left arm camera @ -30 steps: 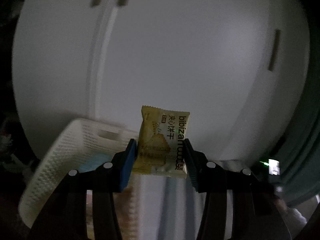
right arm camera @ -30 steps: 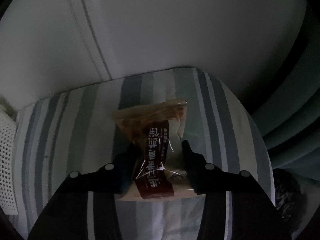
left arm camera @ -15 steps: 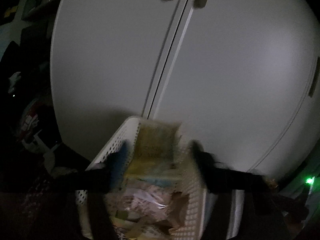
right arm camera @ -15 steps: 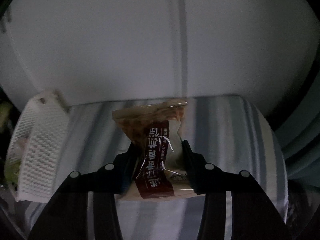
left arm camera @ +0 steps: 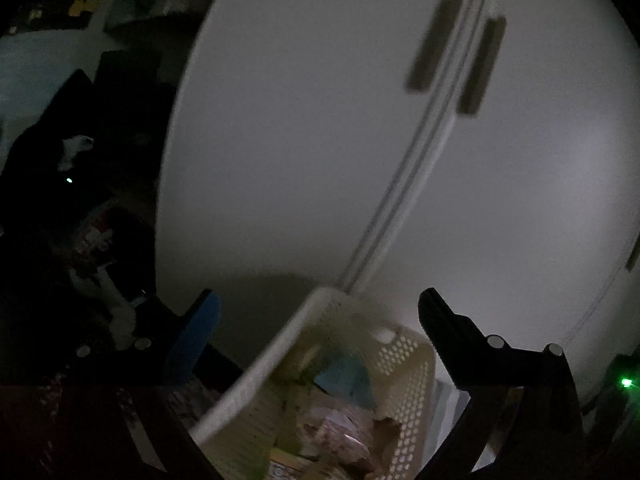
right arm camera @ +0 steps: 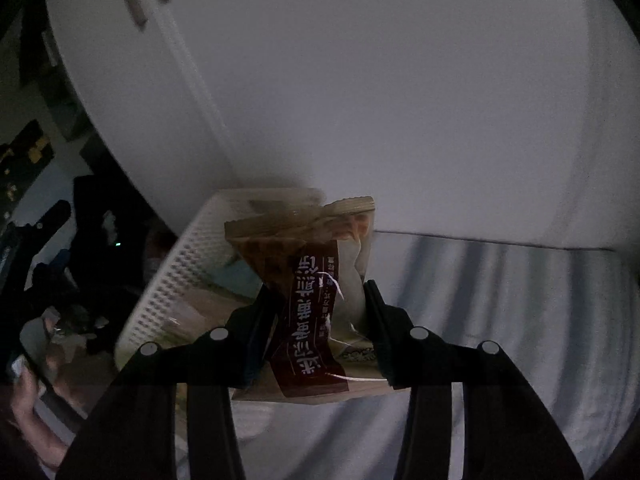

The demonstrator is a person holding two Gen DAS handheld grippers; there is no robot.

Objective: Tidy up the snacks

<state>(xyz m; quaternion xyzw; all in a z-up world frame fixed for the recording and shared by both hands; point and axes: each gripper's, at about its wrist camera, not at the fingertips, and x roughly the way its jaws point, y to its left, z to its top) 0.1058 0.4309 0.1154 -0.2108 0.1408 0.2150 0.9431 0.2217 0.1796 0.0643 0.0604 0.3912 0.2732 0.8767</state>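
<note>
A: How does the left gripper (left arm camera: 316,312) stand?

B: Spread wide, with nothing between its fingers. It hangs over the basket (left arm camera: 256,364), a white perforated one. The blue pad (left arm camera: 196,332) on the left finger is outside the basket's left rim; the right finger is over the far right corner.

A: What lies in the basket?

B: Several packets (left arm camera: 344,432), piled loosely. One light blue piece shows near the far wall, crinkled clear wrappers below it. The view is dim and blurred, so I cannot read any of them.

A: And the right gripper (right arm camera: 320,292)?

B: It pinches a snack (right arm camera: 316,304) upright between both fingers. The pack is tan with a crimped top edge and a dark red band with white lettering down its front. The fingers press on its lower half; the top stands free above them.

A: Where is that snack against the basket?

B: In the right wrist view the basket (right arm camera: 172,280) sits to the left of and behind the pack, near the left edge of the striped cloth (right arm camera: 500,320). The pack's top overlaps the basket's far right corner in the picture; whether it is over the opening I cannot tell.

A: Anything behind?

B: White cabinet doors (left arm camera: 400,152) with two dark handles beside the seam. A hand (right arm camera: 28,412) shows at the lower left of the right wrist view.
</note>
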